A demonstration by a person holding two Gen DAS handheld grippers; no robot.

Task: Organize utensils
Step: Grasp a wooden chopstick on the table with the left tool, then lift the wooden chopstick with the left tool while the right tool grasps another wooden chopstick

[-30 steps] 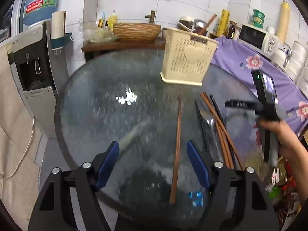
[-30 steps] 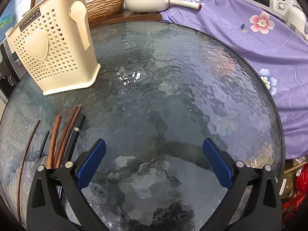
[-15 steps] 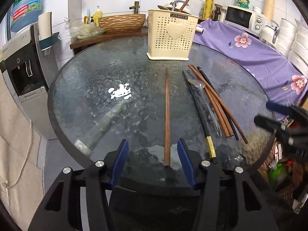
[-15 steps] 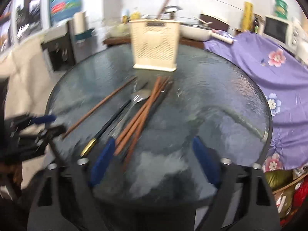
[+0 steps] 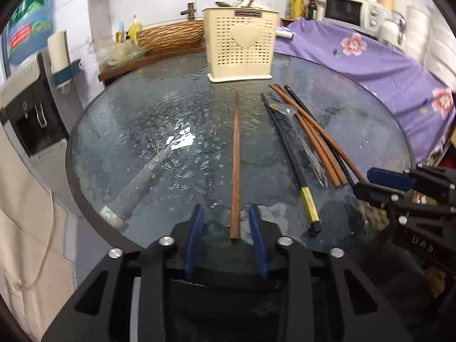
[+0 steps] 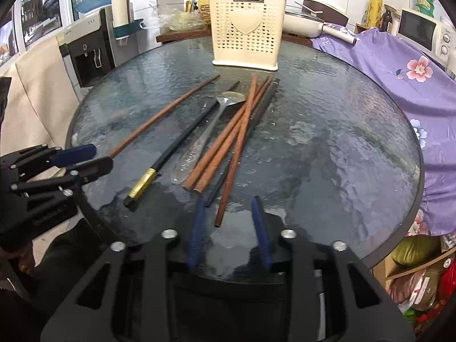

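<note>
Two hand-held grippers, jaws closing but not gripping, each straddle a brown chopstick's (image 5: 235,168) near end.

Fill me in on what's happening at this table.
A person is sorting utensils with two handheld tongs. The left tongs have been closing around the near end of a lone brown chopstick; the right tongs have been closing around another brown chopstick from the pile. Neither is pinched yet. The spoon, black chopsticks and cream holder sit untouched on the glass table.
</note>
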